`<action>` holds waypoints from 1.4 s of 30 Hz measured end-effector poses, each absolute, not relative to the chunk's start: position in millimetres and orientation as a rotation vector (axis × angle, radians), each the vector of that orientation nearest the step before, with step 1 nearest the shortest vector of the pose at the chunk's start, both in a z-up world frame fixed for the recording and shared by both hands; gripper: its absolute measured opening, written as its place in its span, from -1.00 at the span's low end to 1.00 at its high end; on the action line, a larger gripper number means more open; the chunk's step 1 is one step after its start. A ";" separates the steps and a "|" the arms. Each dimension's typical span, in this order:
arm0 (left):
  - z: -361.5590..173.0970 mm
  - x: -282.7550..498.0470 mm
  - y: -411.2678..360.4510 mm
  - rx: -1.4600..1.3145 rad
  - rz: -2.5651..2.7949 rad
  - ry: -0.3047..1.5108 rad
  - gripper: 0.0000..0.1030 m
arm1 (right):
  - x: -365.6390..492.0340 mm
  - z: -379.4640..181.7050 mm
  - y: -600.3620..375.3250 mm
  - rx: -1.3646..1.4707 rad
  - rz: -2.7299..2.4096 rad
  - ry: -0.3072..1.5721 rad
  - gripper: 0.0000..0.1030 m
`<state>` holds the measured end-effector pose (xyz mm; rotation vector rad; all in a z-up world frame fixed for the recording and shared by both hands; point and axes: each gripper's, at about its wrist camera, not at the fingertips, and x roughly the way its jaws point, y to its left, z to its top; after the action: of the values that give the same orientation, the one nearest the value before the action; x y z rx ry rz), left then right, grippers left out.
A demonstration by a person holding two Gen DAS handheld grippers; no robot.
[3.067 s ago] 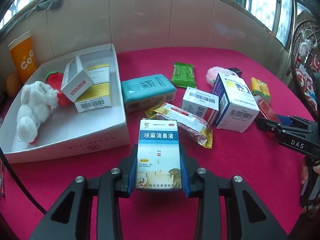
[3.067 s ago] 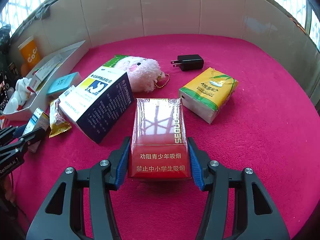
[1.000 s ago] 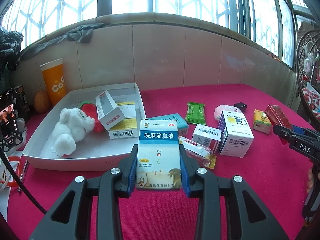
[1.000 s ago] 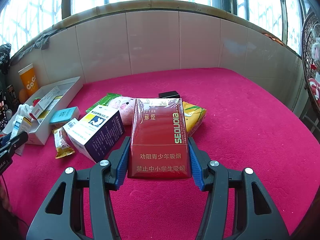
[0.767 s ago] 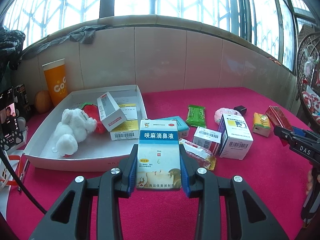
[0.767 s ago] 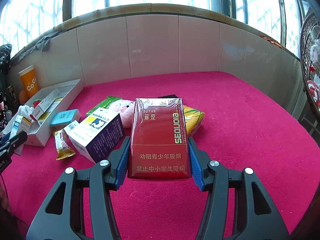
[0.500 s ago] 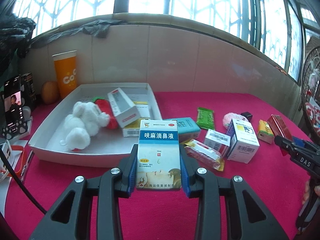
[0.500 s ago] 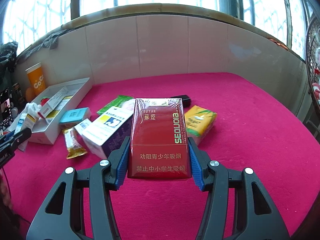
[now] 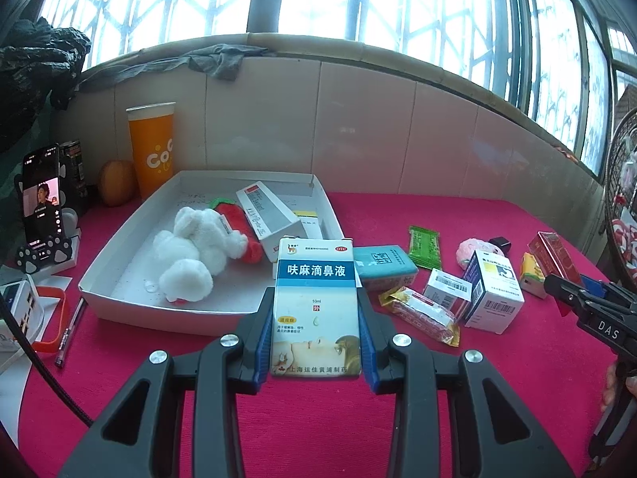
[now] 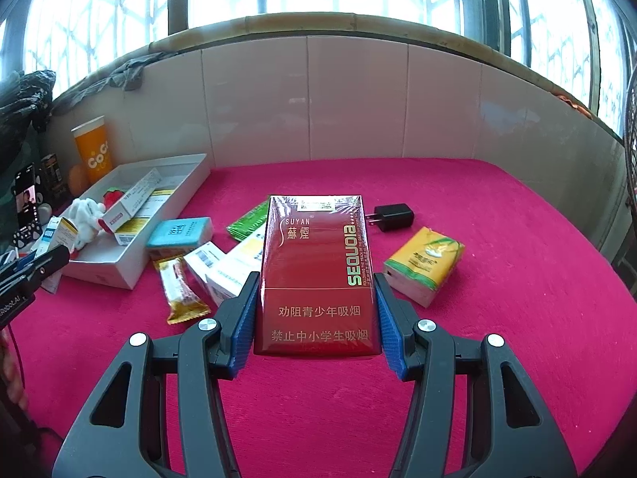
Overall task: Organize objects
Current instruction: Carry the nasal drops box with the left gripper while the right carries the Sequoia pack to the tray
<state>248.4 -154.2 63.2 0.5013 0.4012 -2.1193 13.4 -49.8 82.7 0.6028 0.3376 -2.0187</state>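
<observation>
My left gripper (image 9: 316, 334) is shut on a blue and white nasal-drop box (image 9: 315, 306), held above the red cloth just in front of the white tray (image 9: 119, 255). The tray holds a white plush toy (image 9: 191, 255), a red plush and medicine boxes (image 9: 266, 215). My right gripper (image 10: 316, 318) is shut on a red cigarette pack (image 10: 316, 271), held above the cloth right of the loose items. The right gripper also shows at the right edge of the left wrist view (image 9: 557, 290).
Loose on the red cloth: a teal box (image 9: 384, 265), a green packet (image 9: 425, 242), a snack bar (image 9: 418, 312), white boxes (image 9: 493, 292), a yellow tissue pack (image 10: 424, 265), a black charger (image 10: 392, 216). An orange cup (image 9: 153, 149) and a phone (image 9: 42, 199) stand left of the tray.
Both grippers have lifted and swung left toward the tray with their boxes still held. The tray now sits nearer the middle of both views.
</observation>
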 end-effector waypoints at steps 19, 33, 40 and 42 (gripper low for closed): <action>69.2 272.7 -178.0 0.504 -2.054 0.438 -0.31 | 50.0 105.7 -89.1 0.548 -1.891 0.357 0.04; 74.8 288.8 -202.1 0.513 -2.017 0.466 -0.31 | 90.0 123.8 -123.8 0.462 -1.782 0.410 0.04; 81.9 293.7 -214.4 0.509 -2.015 0.474 -0.31 | 104.7 130.4 -139.1 0.448 -1.736 0.415 0.04; 84.1 295.0 -217.1 0.509 -2.013 0.471 -0.30 | 108.8 133.2 -143.8 0.441 -1.725 0.419 0.04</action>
<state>295.0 -217.1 84.1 0.5094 0.4709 -2.0129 108.8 -143.8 133.2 0.4406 0.4188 -1.7248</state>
